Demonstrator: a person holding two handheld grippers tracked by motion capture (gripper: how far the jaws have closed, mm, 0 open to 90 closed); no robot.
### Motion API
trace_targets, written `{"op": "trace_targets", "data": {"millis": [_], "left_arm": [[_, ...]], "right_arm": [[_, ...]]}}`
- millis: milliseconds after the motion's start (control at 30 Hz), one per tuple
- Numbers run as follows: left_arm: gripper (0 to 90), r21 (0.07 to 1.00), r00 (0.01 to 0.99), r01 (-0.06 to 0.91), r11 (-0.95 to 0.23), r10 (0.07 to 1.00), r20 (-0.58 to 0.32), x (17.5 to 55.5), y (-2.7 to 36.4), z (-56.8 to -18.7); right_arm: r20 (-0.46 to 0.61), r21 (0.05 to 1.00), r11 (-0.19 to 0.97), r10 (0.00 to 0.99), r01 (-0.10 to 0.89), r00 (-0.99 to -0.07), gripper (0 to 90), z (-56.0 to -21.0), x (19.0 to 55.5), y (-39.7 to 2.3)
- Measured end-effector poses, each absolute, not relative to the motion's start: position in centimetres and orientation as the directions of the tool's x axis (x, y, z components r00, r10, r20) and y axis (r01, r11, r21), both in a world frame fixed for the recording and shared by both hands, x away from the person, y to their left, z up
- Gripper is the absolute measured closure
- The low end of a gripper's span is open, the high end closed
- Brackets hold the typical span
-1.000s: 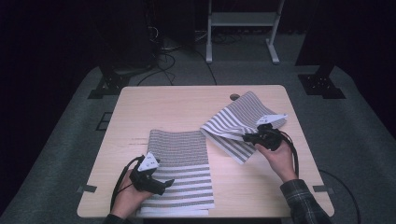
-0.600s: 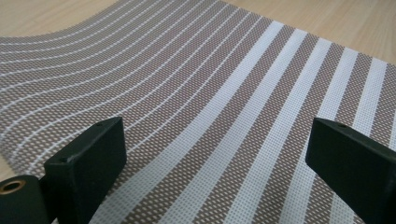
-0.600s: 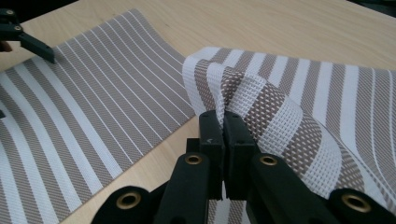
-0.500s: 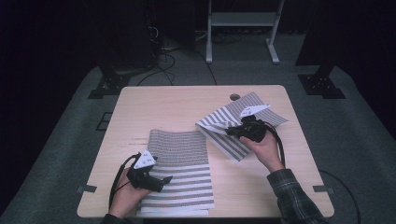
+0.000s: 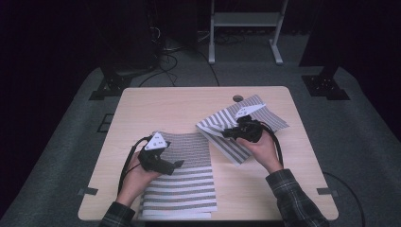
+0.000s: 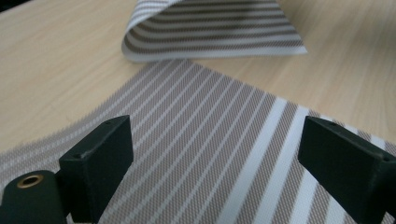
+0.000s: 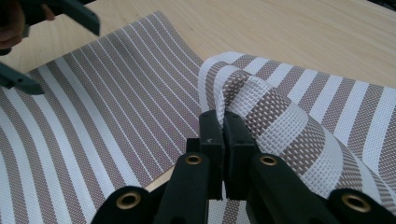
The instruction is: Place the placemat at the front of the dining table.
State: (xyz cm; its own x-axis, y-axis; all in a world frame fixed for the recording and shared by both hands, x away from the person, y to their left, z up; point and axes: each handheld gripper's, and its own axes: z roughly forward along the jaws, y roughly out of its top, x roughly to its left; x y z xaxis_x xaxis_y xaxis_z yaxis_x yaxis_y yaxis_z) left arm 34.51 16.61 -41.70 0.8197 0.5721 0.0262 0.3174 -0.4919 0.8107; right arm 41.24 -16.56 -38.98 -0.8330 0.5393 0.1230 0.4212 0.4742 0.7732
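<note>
Two striped mats lie on the surface [image 5: 165,101], and the work looks like stacking one onto the other. On the left, the near mat [image 5: 187,182] lies flat at the person's side of the surface, a second layer peeking out under its front edge. The left gripper [image 5: 178,163] hovers over the left part of it, not touching the weave. Its fingers [image 6: 100,161] stand wide apart with nothing between them; they have just been closing a little, though they remain well open and grip nothing.

Toward the right, the far mat [image 5: 246,125] lies askew, its near-left edge lifted and curled off the surface. The right gripper [image 5: 226,133] has that edge: its fingers [image 7: 211,140] are pressed tight together on a fold of the weave, which bunches up above them. The rest of this mat drags on the surface behind, partly under the right hand [image 5: 260,146].

My reading is that the carry step is in hand: the far mat is picked up by one edge and headed for the near one. The next move likely calls for drawing it leftward and over the flat mat, squaring its edges to those below, then releasing. The left gripper could pinch the free corner to keep the sheet from folding under itself.
</note>
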Motion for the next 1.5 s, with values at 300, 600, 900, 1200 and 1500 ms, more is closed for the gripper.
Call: {"op": "trace_targets", "data": {"millis": [300,600,900,1200,1500], "left_arm": [[20.7,0.825,0.837,0.219,-0.521,0.535,0.115,37.6,13.1,-40.5],[27.4,0.8,0.843,0.154,-0.58,0.5,0.2,40.0,8.9,-40.4],[43.1,0.8,0.854,0.125,-0.587,0.474,0.215,40.9,7.3,-40.7],[66.9,0.788,0.875,0.096,-0.609,0.428,0.224,40.8,6.6,-40.8],[90.0,0.782,0.876,0.184,-0.596,0.46,0.144,41.3,6.5,-41.2]], "right_arm": [[0.145,0.774,0.466,0.53,0.43,-0.836,88.0,-38.7,41.3,-17.1],[0.148,0.778,0.467,0.512,0.419,-0.846,87.9,-38.2,40.8,-17.0],[0.15,0.78,0.469,0.503,0.415,-0.851,87.9,-38.0,40.6,-17.2],[0.146,0.781,0.467,0.511,0.416,-0.847,86.7,-38.1,40.6,-17.5],[0.123,0.803,0.437,0.542,0.404,-0.831,65.9,-37.7,40.1,-17.9]]}}
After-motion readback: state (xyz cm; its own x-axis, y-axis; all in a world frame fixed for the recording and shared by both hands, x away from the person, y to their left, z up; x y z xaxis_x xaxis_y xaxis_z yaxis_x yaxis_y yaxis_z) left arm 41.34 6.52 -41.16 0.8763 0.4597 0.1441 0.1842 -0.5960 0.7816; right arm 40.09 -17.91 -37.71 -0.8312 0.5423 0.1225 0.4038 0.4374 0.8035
